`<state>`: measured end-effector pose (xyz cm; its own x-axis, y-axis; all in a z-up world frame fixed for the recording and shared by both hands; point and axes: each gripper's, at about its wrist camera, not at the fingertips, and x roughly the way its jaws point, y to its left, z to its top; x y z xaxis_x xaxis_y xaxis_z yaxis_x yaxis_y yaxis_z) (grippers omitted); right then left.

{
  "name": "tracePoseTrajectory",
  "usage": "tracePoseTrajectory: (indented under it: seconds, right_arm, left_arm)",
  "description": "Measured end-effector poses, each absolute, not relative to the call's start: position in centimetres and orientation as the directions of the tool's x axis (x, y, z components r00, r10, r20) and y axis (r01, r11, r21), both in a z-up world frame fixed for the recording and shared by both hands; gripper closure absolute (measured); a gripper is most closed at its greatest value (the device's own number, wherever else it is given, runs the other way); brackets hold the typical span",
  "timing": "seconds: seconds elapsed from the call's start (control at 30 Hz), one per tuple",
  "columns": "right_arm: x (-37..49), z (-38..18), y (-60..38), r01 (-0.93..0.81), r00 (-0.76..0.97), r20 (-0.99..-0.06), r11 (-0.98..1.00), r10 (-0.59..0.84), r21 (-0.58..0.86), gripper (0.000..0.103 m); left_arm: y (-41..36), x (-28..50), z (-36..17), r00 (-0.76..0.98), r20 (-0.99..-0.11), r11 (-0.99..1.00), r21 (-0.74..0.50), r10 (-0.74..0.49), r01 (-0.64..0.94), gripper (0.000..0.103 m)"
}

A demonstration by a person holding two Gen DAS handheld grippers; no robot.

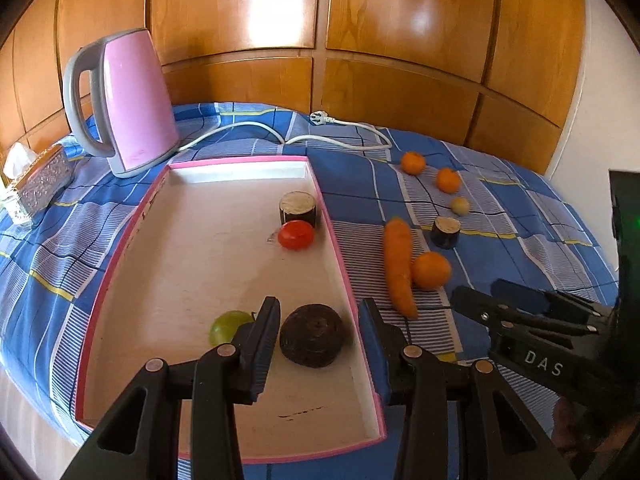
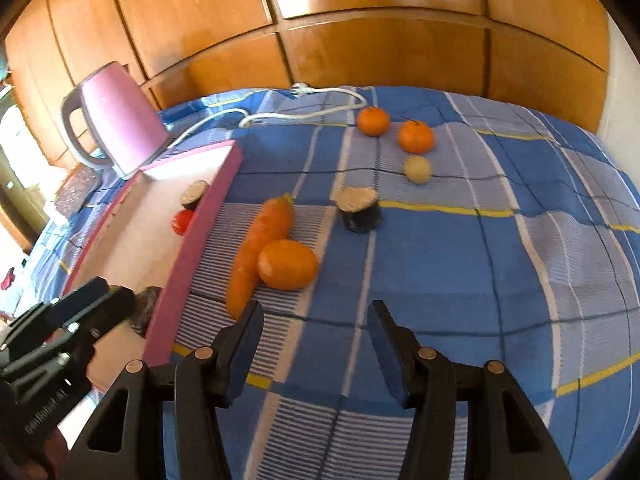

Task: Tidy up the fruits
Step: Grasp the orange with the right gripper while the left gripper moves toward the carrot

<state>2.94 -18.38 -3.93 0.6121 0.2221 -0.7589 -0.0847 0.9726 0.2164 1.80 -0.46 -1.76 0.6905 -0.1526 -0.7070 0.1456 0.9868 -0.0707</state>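
The left gripper (image 1: 318,330) hangs wide open over the pink-rimmed tray (image 1: 344,276), its fingers either side of a dark ridged round piece (image 1: 312,335) that they do not grip. The right gripper (image 2: 316,346) is spread and empty above the checked blue cloth (image 2: 480,280), near a smooth orange (image 2: 287,264) touching a carrot (image 2: 260,244). A green fruit (image 1: 228,326), possibly an apple, lies in the tray.

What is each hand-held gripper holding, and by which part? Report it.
Nothing. The left hand-held gripper is open around the dark round piece in the tray; the right hand-held gripper is open, empty.
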Motion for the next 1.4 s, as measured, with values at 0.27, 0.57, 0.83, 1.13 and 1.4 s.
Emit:
tracePoseTrajectory:
  seconds: [0.27,0.57,0.83,1.13,1.4]
  right_arm:
    - [5.7,-4.6,-16.7,-0.123,0.593,-0.765,0.968,0.25,0.221,0.048]
    - [6.4,-5.4,-16.6,-0.129,0.592,-0.769,0.971,0.24,0.203,0.064]
    - [5.9,-5.5,-19.4,-0.043,0.613,-0.772,0.983,0.169,0.181,0.064]
    - [6.3,-5.9,-20.0,-0.025,0.614,-0.777,0.987,0.14,0.158,0.064]
    - [6.9,-6.2,-20.4,-0.039,0.63,-0.759,0.982,0.167,0.184,0.062]
  left_arm:
    - [-0.3,2.0,-2.2,0.682,-0.716,0.988,-0.075,-0.149,0.137,0.062]
    - [-0.4,2.5,-2.4,0.671,-0.724,0.986,-0.086,-0.159,0.14,0.062]
    - [-1.8,3.0,-2.1,0.657,-0.722,0.974,-0.104,-0.214,0.203,0.062]
    - [-3.8,4.8,-1.3,0.64,-0.717,0.956,-0.137,-0.277,0.261,0.062]
    - [-5.1,7.9,-1.8,0.612,-0.732,0.948,-0.156,-0.299,0.276,0.062]
